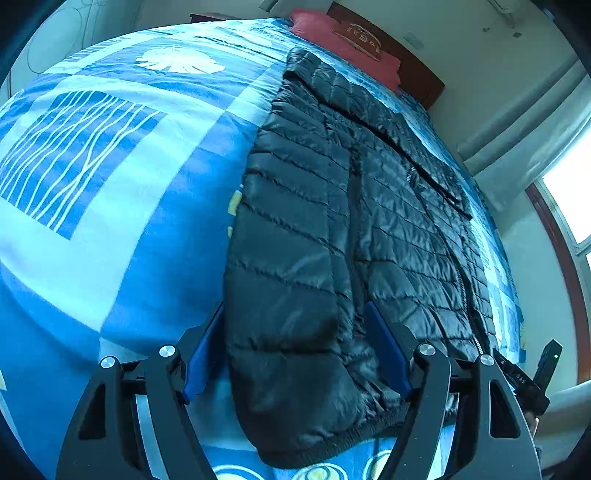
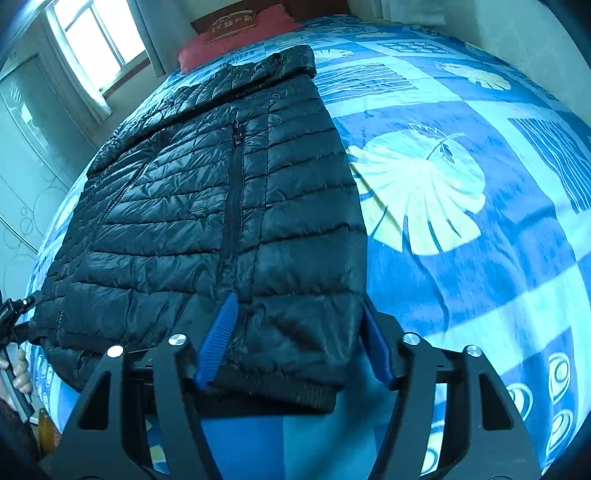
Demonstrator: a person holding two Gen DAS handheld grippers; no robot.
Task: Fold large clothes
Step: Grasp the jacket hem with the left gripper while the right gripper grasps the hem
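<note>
Both jaws open, each straddling a hem corner of the black quilted jacket (image 1: 351,221): left gripper (image 1: 295,350) at one bottom corner, right gripper (image 2: 295,343) at the other, pads not visibly pressing. Lying flat on the blue bedspread (image 2: 480,277), long axis running away toward the red pillow (image 2: 236,33); puffy, glossy, sleeves folded in
</note>
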